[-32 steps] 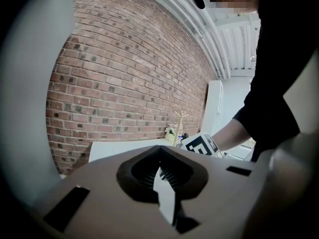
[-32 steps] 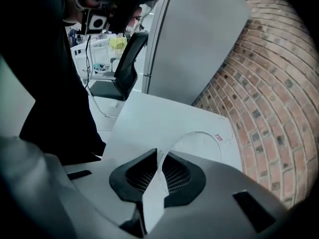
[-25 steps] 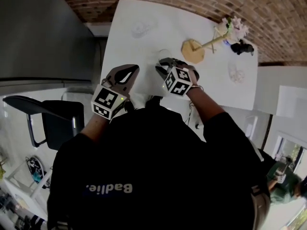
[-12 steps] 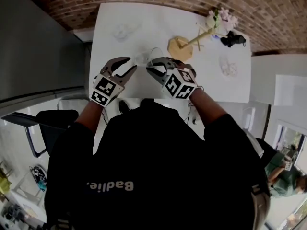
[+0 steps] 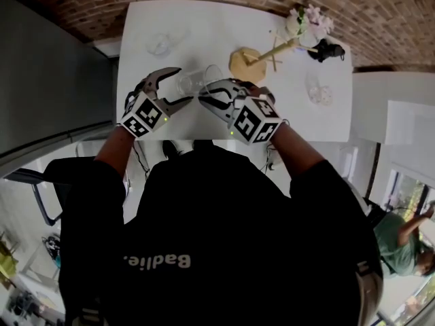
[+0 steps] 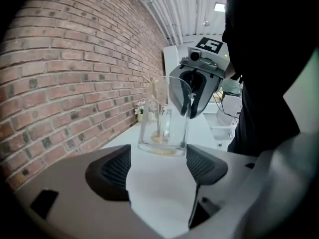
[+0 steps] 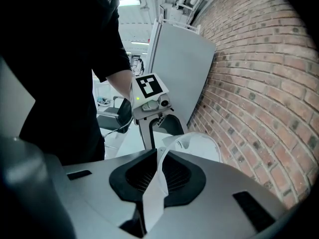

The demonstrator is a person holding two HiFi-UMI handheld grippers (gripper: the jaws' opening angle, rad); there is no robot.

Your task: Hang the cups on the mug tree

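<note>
While your right gripper [image 5: 209, 92] is clamped on the thin rim wall of the glass cup [image 5: 197, 80], your left gripper [image 6: 158, 166] has just been opening. Its jaws now stand wide apart, with the cup just beyond their tips and touching neither pad. The cup therefore hangs from your right gripper alone, pinched at the top edge. Seen from the left gripper it stands upright, mouth up and base low over the desk [image 5: 224, 26]; you cannot tell from here whether the base is clear of the surface. The relation that matters next is the one between cup and mug tree [image 5: 248, 63]. The tree stands beyond your right gripper and a little to its right, near at hand, whereas your left gripper sits on the cup's far side from it. Your right hand is the nearer one and already has the grip, so the carry looks like its job. The tree's stem rises from a round wooden base, so the cup's handle probably has to face the pegs. Which way that handle faces is not clear through the glass, so check it before you swing across.
</note>
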